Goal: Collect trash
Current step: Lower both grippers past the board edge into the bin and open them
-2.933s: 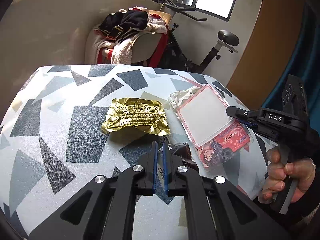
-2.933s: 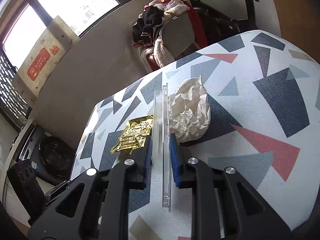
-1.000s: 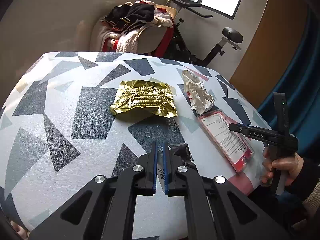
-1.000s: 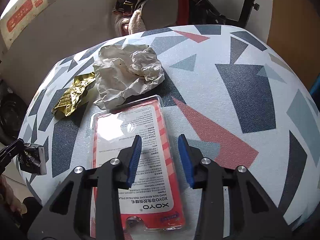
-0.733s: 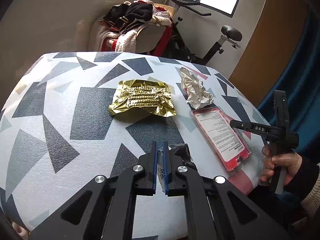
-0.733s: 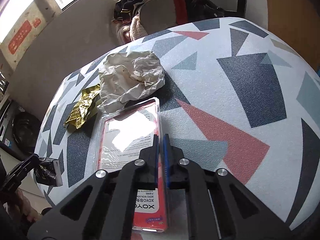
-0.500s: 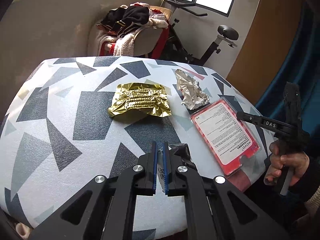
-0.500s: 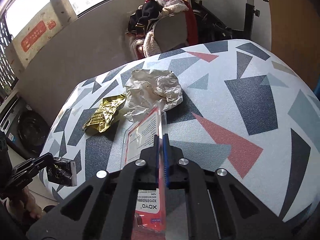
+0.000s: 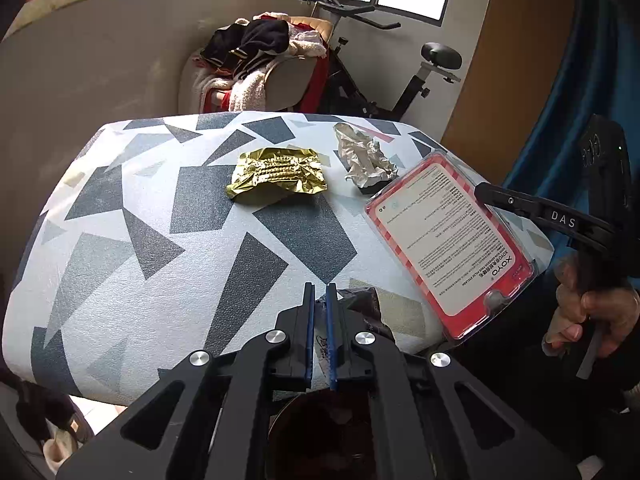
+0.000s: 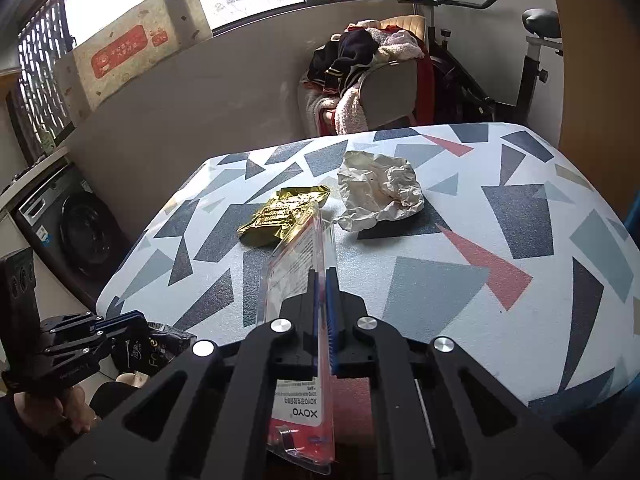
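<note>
While my right gripper pinches the red blister pack by its edge, lifted clear of the patterned table, my left gripper clamps a dark snack wrapper off the near edge. Both are held free for dropping away; gold foil wrapper and crumpled paper remain on the tabletop.

White table, scattered with dark grey, pale grey and a few salmon-red triangles. Shiny gold wrapper, crinkled. Off-white crumpled paper. Clear blister pack: red-striped card, white panel of black print. Black wrapper with white lettering. Both grippers: black, blue pads, silver screws.
</note>
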### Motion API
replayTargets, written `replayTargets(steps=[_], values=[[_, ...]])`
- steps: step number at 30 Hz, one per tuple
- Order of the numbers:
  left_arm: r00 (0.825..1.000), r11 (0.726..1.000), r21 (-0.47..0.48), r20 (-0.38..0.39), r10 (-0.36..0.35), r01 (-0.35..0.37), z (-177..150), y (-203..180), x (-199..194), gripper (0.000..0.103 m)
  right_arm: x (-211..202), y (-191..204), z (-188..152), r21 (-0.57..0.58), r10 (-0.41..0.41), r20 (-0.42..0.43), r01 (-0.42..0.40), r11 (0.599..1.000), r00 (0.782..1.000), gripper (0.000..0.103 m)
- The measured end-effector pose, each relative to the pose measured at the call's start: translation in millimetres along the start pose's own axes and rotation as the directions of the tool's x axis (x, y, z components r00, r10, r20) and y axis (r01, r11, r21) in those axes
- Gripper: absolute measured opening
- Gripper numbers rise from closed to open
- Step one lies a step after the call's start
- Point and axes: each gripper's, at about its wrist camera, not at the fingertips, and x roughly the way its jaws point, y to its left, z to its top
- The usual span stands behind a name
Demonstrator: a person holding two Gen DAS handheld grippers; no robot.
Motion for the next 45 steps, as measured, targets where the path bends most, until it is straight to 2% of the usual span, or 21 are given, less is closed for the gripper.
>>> replayTargets(steps=[8, 14, 18, 20, 23, 25, 28, 33, 40, 45], values=[[0.995, 1.0, 0.006, -0.094, -0.015, 0.015, -64, -13, -7, 0.006, -12, 19, -31, 0.009, 0.026, -0.016, -0.026, 1.0, 1.0, 0.008], [0.989, 0.998, -0.021, -0.137, -0.054, 0.051, -85, -17, -4, 0.009, -15, 29, -52, 0.012, 0.044, -0.04, -0.043, 0.999, 0.998, 0.008], [0.994, 0.999, -0.008, -0.096, -0.049, 0.049, -81, -20, -12, 0.039, -15, 31, -68, 0.022, 0.047, -0.065, -0.046, 0.999, 0.997, 0.008], [0.997, 0.999, -0.006, -0.063, -0.036, 0.036, -76, -19, -19, 0.046, -14, 31, -75, 0.032, 0.051, -0.078, -0.049, 0.998, 0.996, 0.008], [1.0, 1.0, -0.006, -0.015, -0.006, 0.006, -67, -15, -29, 0.062, -12, 31, -86, 0.043, 0.06, -0.097, -0.056, 0.998, 0.993, 0.008], [1.0, 1.0, -0.012, 0.013, 0.017, -0.017, -61, -12, -35, 0.077, -11, 33, -93, 0.049, 0.07, -0.109, -0.065, 0.997, 0.992, 0.008], [0.998, 0.999, -0.033, 0.043, 0.045, -0.044, -53, -5, -42, 0.091, -8, 34, -101, 0.061, 0.082, -0.125, -0.075, 0.995, 0.989, 0.008], [0.996, 0.995, -0.072, 0.054, 0.075, -0.071, -45, 8, -46, 0.095, 1, 35, -114, 0.078, 0.089, -0.167, -0.077, 0.994, 0.982, 0.008], [0.994, 0.992, -0.094, 0.063, 0.09, -0.084, -43, 18, -46, 0.095, 16, 38, -129, 0.079, 0.083, -0.241, -0.066, 0.995, 0.967, 0.009], [0.994, 0.991, -0.097, 0.061, 0.095, -0.089, -41, 20, -42, 0.095, 27, 35, -137, 0.091, 0.066, -0.303, -0.04, 0.995, 0.951, 0.016]])
